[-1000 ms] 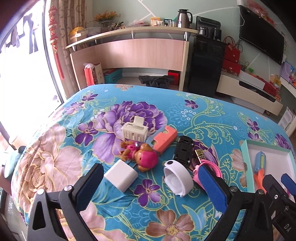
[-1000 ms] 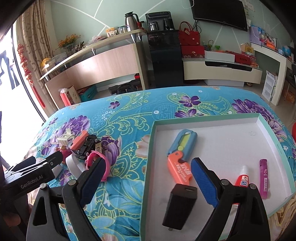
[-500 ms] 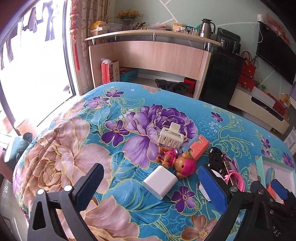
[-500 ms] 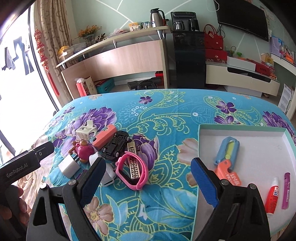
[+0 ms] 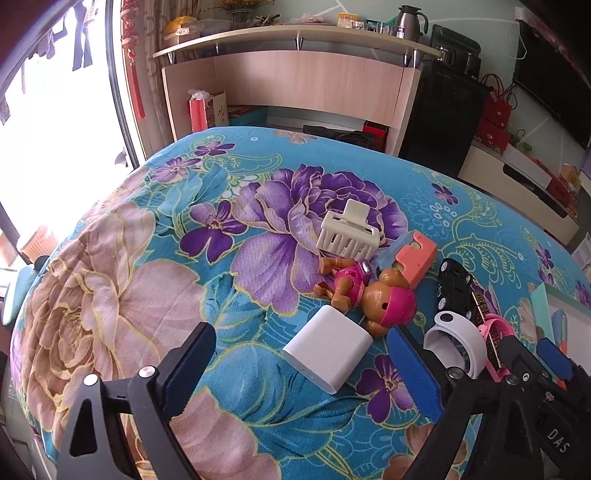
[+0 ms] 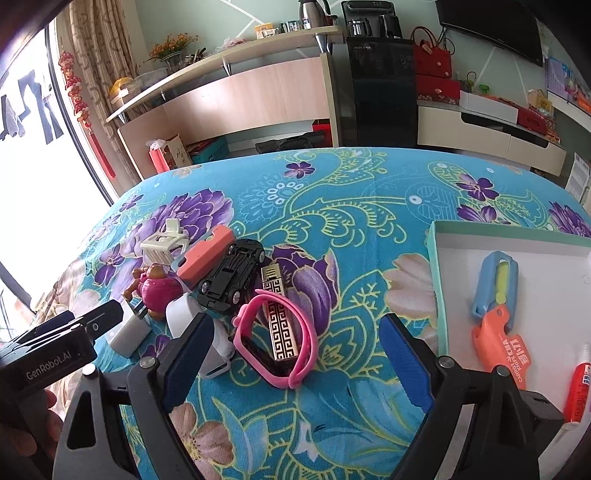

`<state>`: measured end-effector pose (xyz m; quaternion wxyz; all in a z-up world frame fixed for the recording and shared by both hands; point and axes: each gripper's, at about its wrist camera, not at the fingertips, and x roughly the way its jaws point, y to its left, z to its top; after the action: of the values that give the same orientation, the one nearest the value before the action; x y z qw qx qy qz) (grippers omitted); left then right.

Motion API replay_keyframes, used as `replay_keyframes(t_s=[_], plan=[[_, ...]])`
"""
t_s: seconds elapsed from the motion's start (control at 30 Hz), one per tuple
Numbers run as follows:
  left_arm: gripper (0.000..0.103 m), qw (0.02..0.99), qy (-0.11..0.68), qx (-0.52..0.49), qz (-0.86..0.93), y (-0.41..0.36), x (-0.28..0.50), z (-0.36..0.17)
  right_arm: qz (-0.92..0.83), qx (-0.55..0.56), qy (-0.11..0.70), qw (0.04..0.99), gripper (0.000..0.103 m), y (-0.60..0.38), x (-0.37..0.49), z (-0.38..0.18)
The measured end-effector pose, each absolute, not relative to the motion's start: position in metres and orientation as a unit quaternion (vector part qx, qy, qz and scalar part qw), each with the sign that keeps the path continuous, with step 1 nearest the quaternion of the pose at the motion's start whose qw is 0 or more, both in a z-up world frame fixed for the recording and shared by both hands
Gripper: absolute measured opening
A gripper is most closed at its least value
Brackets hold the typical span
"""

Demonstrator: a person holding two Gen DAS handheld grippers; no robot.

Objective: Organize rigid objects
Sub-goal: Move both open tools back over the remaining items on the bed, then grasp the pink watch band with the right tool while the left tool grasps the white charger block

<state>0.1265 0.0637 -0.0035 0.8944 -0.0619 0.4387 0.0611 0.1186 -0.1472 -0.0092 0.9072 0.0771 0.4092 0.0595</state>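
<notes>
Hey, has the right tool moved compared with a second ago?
Yes. The right tool has swung left, off the teal-rimmed white tray, and now frames the pink wristband on the floral cloth.

Both grippers swung leftward: left gripper, jaws just narrowing, frames the white charger.

place: home living room | cues: TV; curtain; floral cloth

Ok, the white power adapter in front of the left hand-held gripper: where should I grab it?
Take the white power adapter across its two long flat sides, coming down from above. It lies flat and diagonal on the blanket, so roll the left hand-held gripper to match. The toy dog crowds its far corner.
</notes>
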Motion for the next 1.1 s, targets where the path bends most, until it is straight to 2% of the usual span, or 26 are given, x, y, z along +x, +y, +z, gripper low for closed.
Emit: replay_keyframes(t_s=[0.23, 0.33, 0.47, 0.6, 0.73, 0.83, 0.9, 1.03, 1.1], plan=[[0.092, 0.886, 0.456, -0.054, 0.058, 0.061, 0.132, -0.016, 0.059, 0.079, 0.423, 0.901, 0.089, -0.146, 0.125, -0.019], [0.087, 0.883, 0.462, -0.06, 0.053, 0.062, 0.135, -0.02, 0.062, 0.071, 0.427, 0.899, 0.088, -0.142, 0.126, -0.021], [0.087, 0.882, 0.464, -0.062, 0.05, 0.063, 0.135, -0.021, 0.065, 0.062, 0.432, 0.897, 0.078, -0.137, 0.127, -0.024], [0.085, 0.881, 0.466, -0.063, 0.046, 0.062, 0.136, -0.023, 0.065, 0.057, 0.439, 0.894, 0.078, -0.135, 0.129, -0.029], [0.078, 0.878, 0.473, -0.062, 0.038, 0.059, 0.137, -0.026, 0.066, 0.055, 0.439, 0.894, 0.077, -0.133, 0.13, -0.03], [0.073, 0.876, 0.477, -0.063, 0.032, 0.057, 0.138, -0.027, 0.071, 0.056, 0.441, 0.893, 0.068, -0.132, 0.13, -0.031], [0.072, 0.876, 0.477, -0.061, 0.032, 0.057, 0.138, -0.027, 0.073, 0.054, 0.443, 0.892, 0.067, -0.13, 0.13, -0.031], [0.062, 0.875, 0.48, -0.062, 0.025, 0.055, 0.138, -0.027, 0.078, 0.055, 0.444, 0.891, 0.063, -0.129, 0.13, -0.032], [0.062, 0.875, 0.481, -0.058, 0.025, 0.054, 0.138, -0.028, 0.079, 0.056, 0.444, 0.891, 0.062, -0.129, 0.13, -0.032]])
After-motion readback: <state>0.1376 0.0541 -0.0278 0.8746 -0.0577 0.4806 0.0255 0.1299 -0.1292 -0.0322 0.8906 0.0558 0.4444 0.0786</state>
